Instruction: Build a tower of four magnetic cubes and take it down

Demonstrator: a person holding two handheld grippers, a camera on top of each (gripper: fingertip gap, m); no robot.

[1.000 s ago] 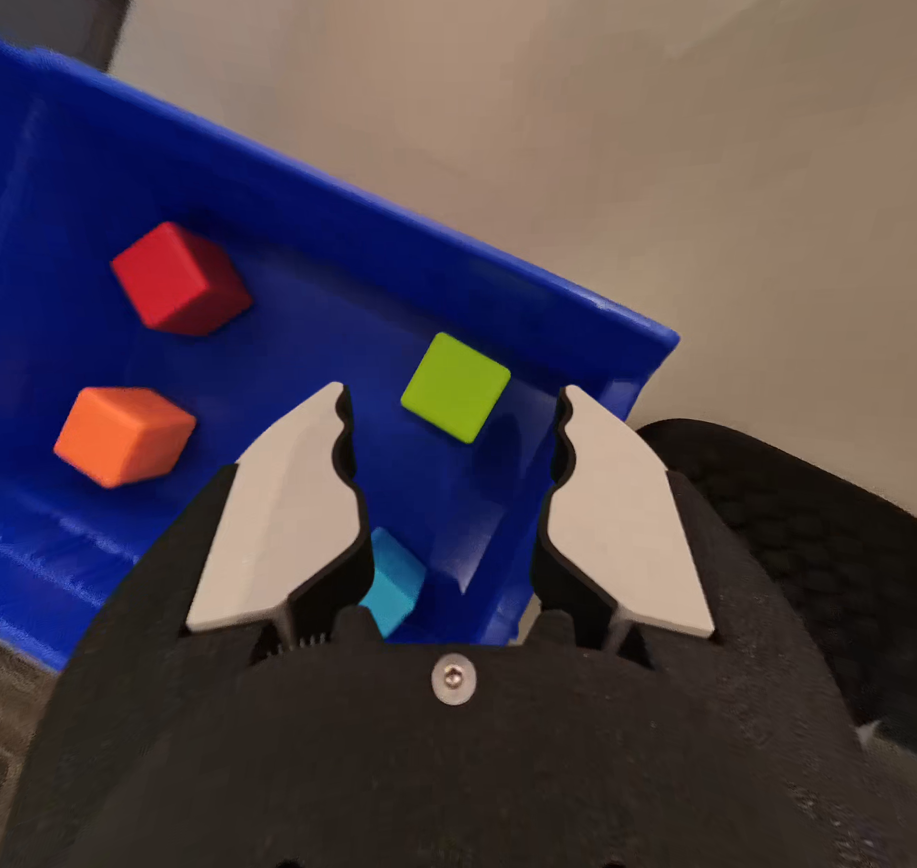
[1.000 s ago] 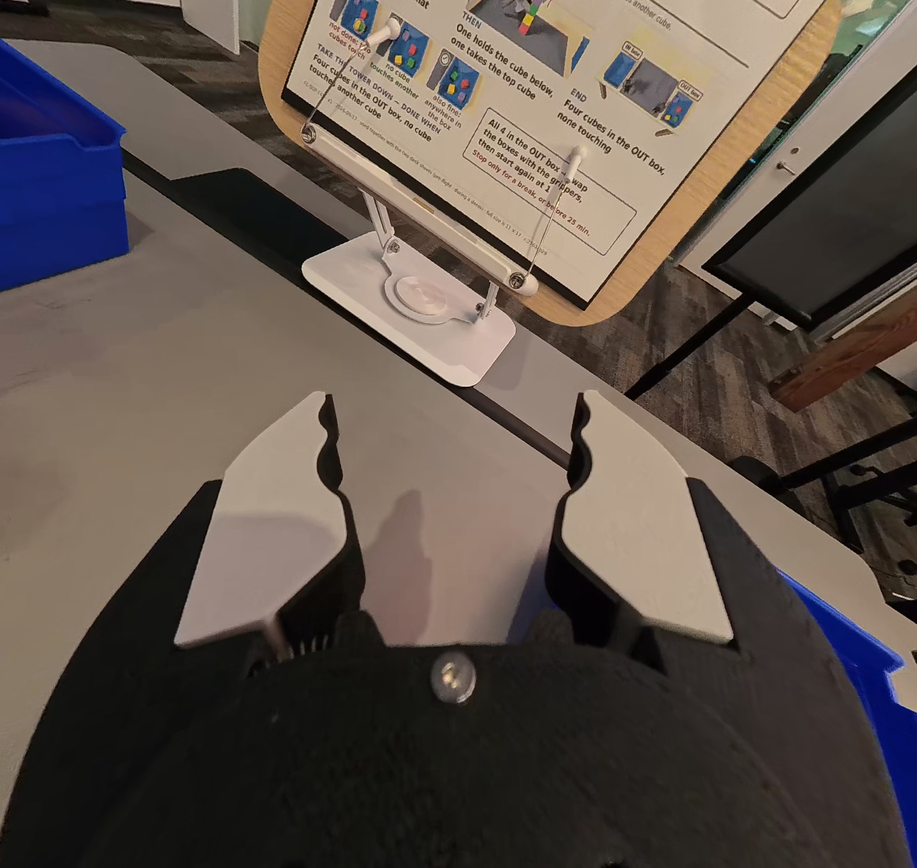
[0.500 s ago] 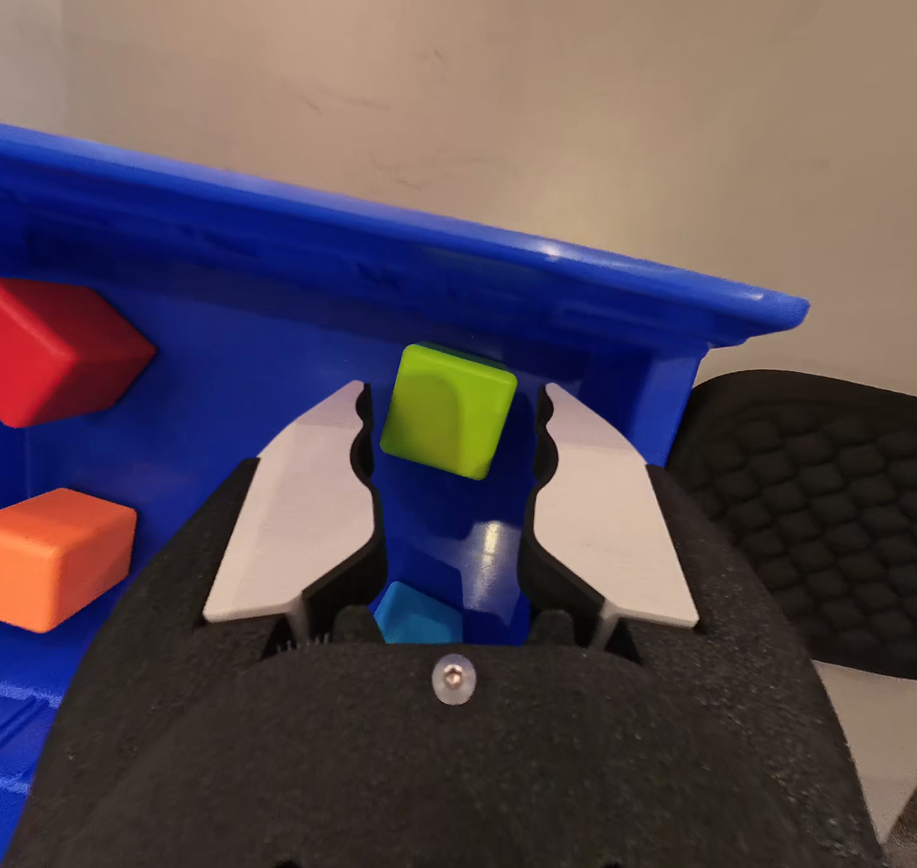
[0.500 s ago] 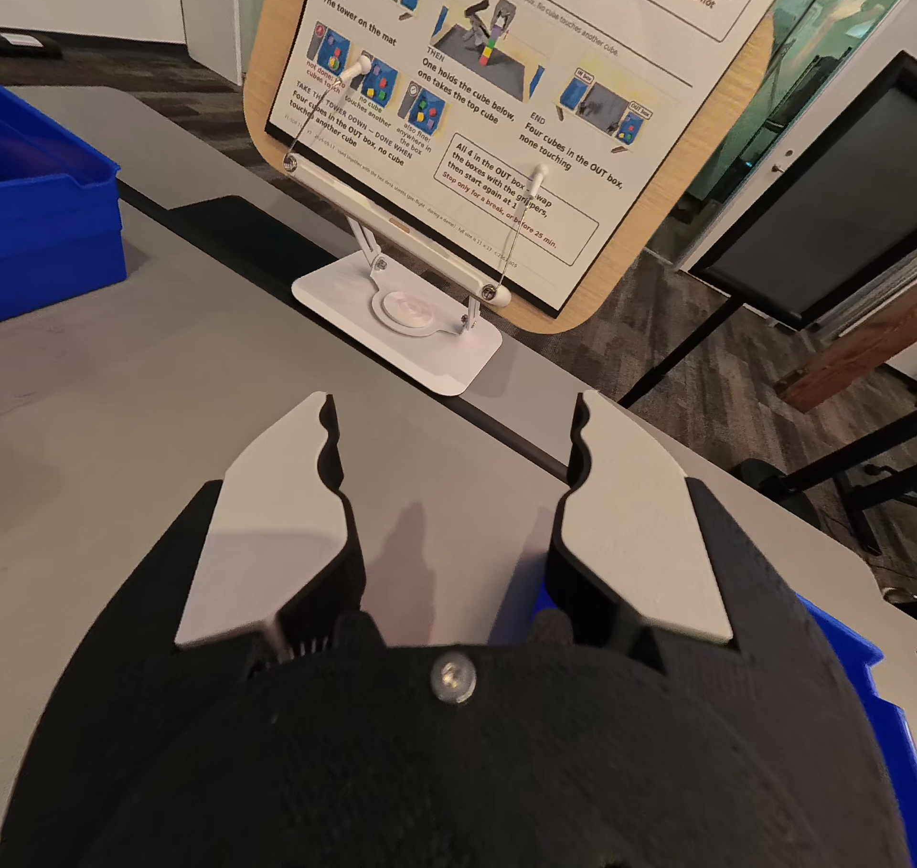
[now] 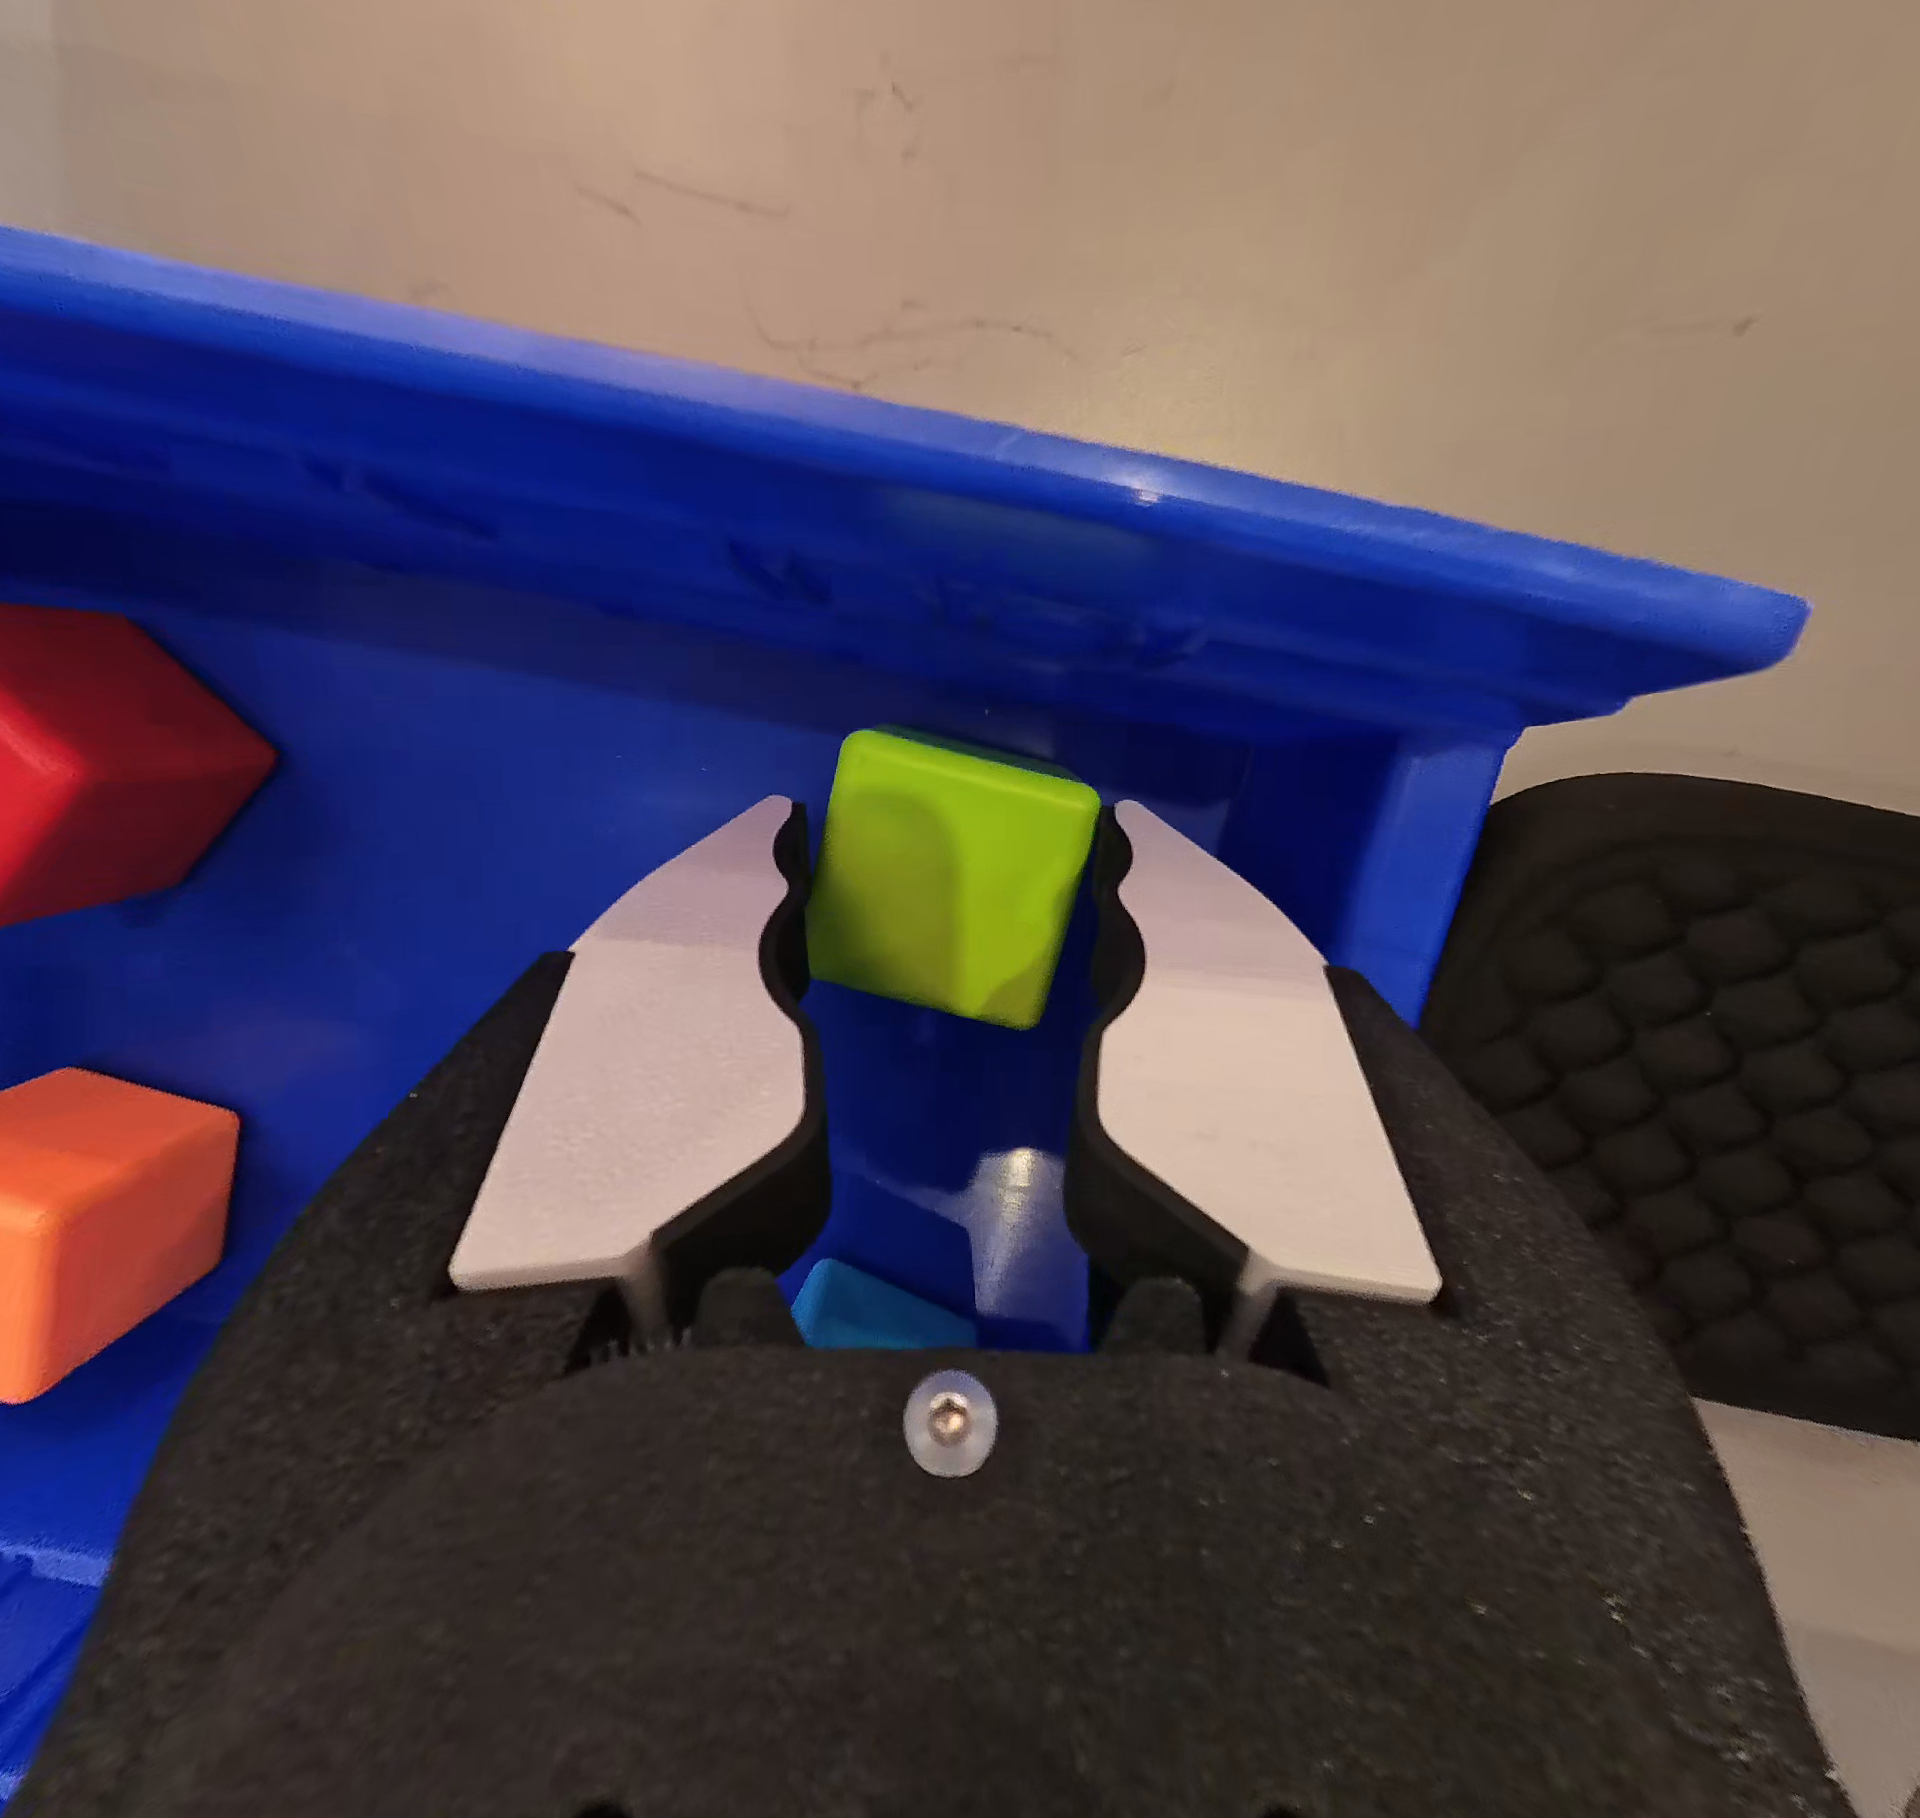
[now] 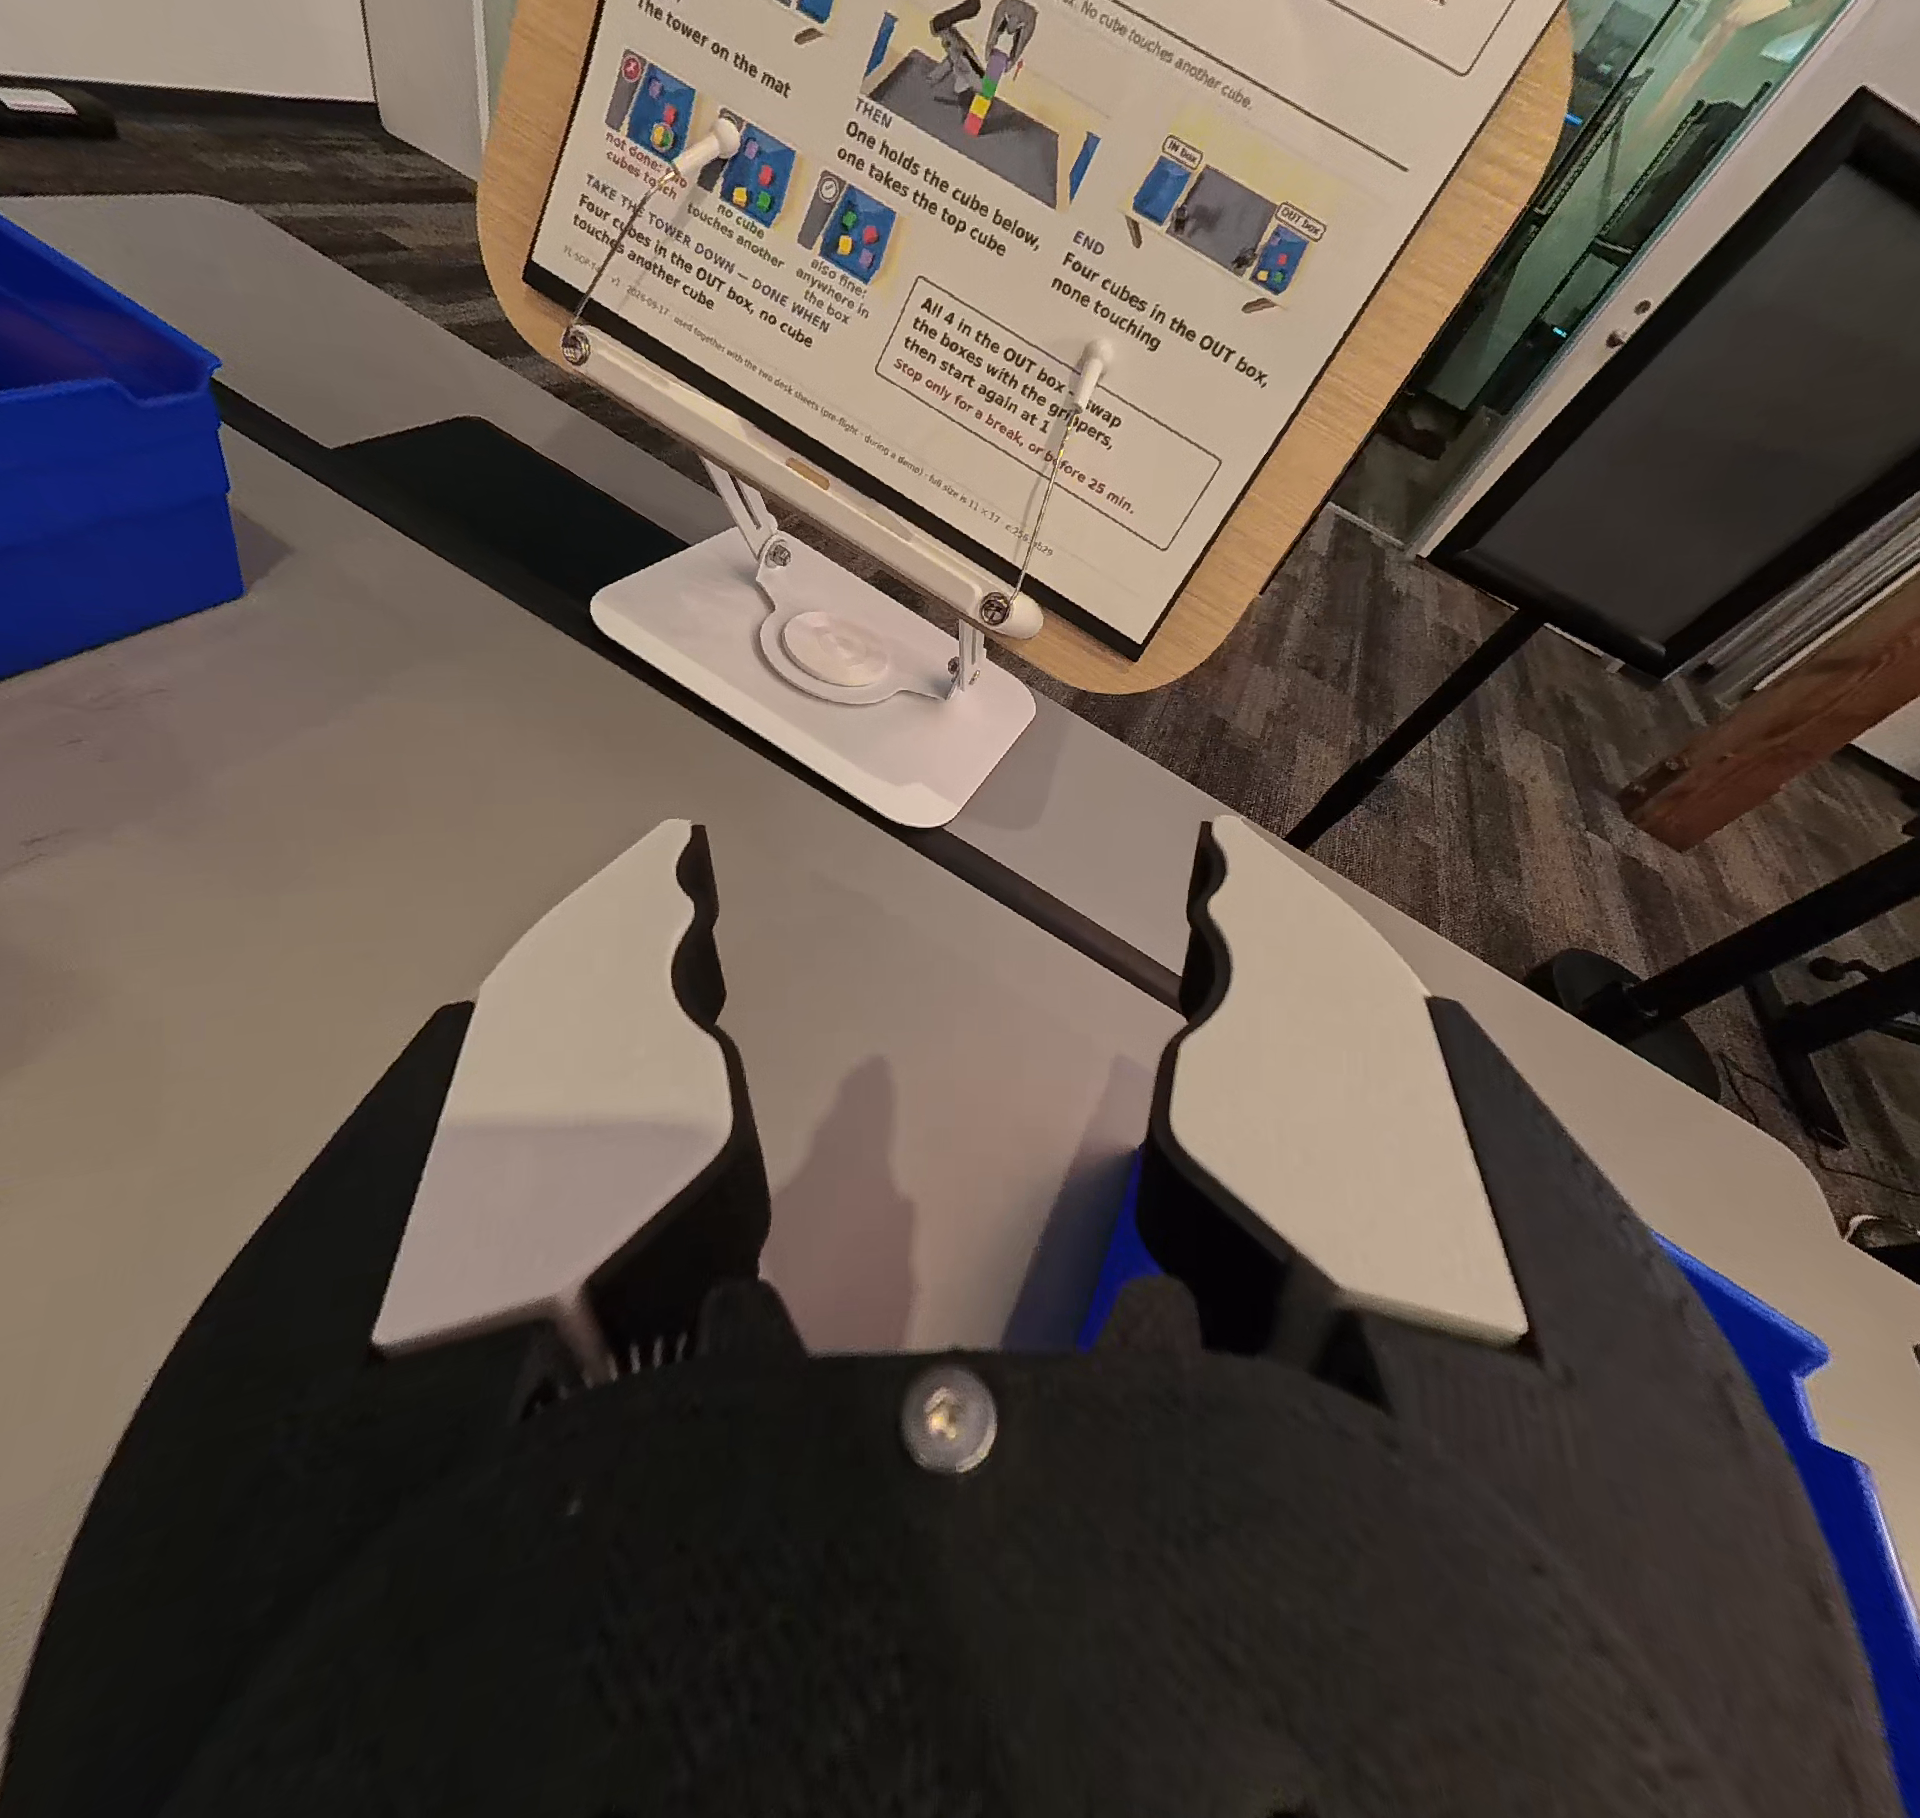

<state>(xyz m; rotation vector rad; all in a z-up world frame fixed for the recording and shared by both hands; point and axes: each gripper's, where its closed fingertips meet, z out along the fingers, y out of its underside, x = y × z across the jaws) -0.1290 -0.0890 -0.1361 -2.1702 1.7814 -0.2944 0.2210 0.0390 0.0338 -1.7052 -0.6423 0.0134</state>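
1. Left wrist view: the left claw (image 5: 951, 895) is inside the blue bin (image 5: 935, 563), narrowed round the green cube (image 5: 951, 880). Both fingertips sit against the cube's sides, left tip touching, right tip touching or a hair off; grip looks closed on it. The cube sits near the bin's far wall, close to the far right corner, slightly tilted.
2. Same view, other cubes in the bin: red cube (image 5: 114, 760) at left by the far wall, orange cube (image 5: 99, 1228) nearer, also at left, cut by the frame edge. Light-blue cube (image 5: 873, 1311) shows low betw. the fingers, mostly hidden by the claw body. None of them touch each other.
3. Outside the bin's right end lies a black mat (image 5: 1704, 1082) w/ a quilted pattern on the grey desk (image 5: 1039, 158).
4. Right wrist view: the right claw (image 6: 951, 937) hangs over the grey desk (image 6: 312, 885), spread wide, nothing betw. the fingers.
5. Past it, at the desk's far edge, a white stand (image 6: 821, 688) carries an instruction sheet (image 6: 987, 210) on a wooden board. A blue bin (image 6: 104, 480) sits at the left edge; a second blue bin (image 6: 1766, 1353) peeks out behind the claw body at lower right.
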